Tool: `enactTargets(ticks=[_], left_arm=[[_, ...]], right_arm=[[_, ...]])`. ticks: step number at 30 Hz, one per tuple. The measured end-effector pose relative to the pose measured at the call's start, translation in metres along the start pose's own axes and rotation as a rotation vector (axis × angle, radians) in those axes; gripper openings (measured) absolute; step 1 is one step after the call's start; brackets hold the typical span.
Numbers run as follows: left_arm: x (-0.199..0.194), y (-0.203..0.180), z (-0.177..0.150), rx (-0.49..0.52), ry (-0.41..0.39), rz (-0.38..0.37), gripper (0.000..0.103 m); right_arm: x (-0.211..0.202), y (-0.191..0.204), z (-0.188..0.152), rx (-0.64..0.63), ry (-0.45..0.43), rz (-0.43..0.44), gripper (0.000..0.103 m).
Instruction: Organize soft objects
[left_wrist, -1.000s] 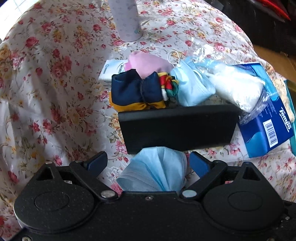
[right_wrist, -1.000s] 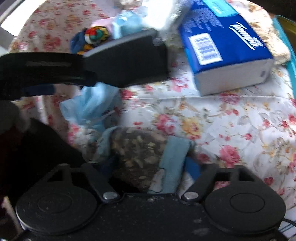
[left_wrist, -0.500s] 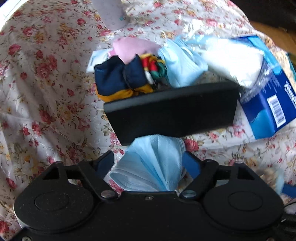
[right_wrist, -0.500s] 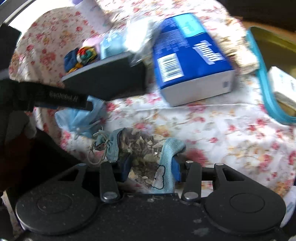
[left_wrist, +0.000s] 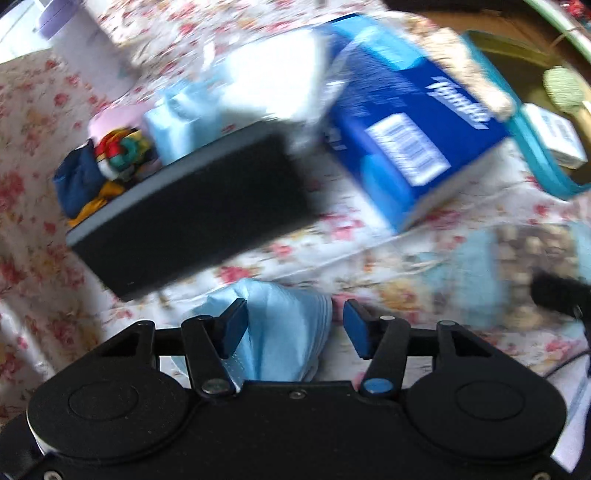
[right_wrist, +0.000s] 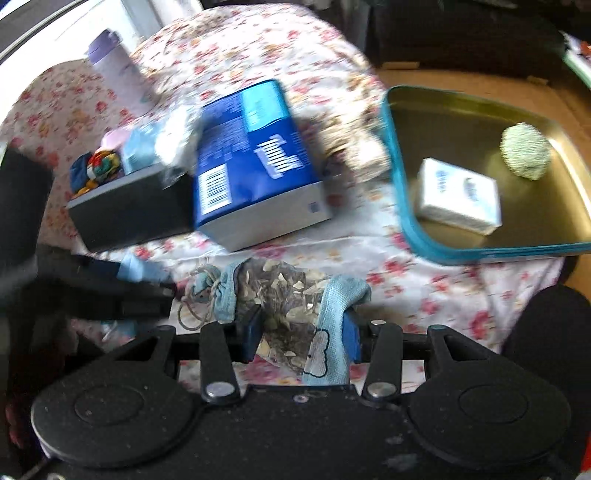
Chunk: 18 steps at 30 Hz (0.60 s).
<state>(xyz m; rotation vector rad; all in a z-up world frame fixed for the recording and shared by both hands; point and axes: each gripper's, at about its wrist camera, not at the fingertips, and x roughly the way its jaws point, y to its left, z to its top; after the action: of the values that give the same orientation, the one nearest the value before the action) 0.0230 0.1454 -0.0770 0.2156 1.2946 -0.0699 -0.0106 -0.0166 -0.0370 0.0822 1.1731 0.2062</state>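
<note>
My left gripper (left_wrist: 293, 326) has closed on a crumpled light blue face mask (left_wrist: 284, 332); a small gap shows beside the right pad. My right gripper (right_wrist: 301, 332) is shut on a brown patterned pouch with light blue trim (right_wrist: 280, 295), held above the floral tablecloth (right_wrist: 369, 266). A teal-rimmed gold tray (right_wrist: 480, 254) at the right holds a white tissue pack (right_wrist: 458, 195) and a green scrubber ball (right_wrist: 524, 155). Behind a black box (left_wrist: 192, 210) lie a navy and yellow cloth (left_wrist: 81, 181), a colourful cloth (left_wrist: 122, 155) and another blue mask (left_wrist: 177, 125).
A blue tissue pack (left_wrist: 410, 133) lies beside the black box, with a clear bag of white material (left_wrist: 273, 77) behind it. A lilac bottle (right_wrist: 114, 74) stands at the back left. The other gripper's arm (right_wrist: 92, 291) shows at the left of the right wrist view.
Both grippers have swung right towards the tray. The left jaws have closed in on the blue mask. The right gripper has lifted the pouch off the cloth.
</note>
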Motion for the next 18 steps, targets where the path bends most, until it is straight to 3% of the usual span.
enactTargets(ticks=[3,7,8,12,16,18], left_arm=[[-0.006,0.005,-0.002,-0.044,-0.019,-0.051,0.054],[-0.012,0.023,-0.005,-0.125,-0.026,-0.036,0.058],[-0.014,0.028,-0.006,-0.145,-0.031,-0.036,0.063],[-0.024,0.047,-0.006,-0.213,-0.062,-0.035,0.073],[-0.034,0.064,-0.005,-0.267,-0.097,-0.057,0.076],[-0.036,0.069,-0.005,-0.274,-0.094,-0.052,0.085]], right_arm=[[0.002,-0.013,0.003,0.044,0.007,0.014,0.039],[-0.001,-0.016,0.003,0.032,-0.015,0.019,0.042],[-0.002,-0.013,0.003,0.021,-0.023,0.018,0.043],[-0.007,-0.004,0.001,-0.018,-0.053,0.028,0.055],[-0.009,0.003,-0.001,-0.046,-0.076,0.028,0.070],[-0.011,0.006,-0.002,-0.063,-0.090,0.031,0.080]])
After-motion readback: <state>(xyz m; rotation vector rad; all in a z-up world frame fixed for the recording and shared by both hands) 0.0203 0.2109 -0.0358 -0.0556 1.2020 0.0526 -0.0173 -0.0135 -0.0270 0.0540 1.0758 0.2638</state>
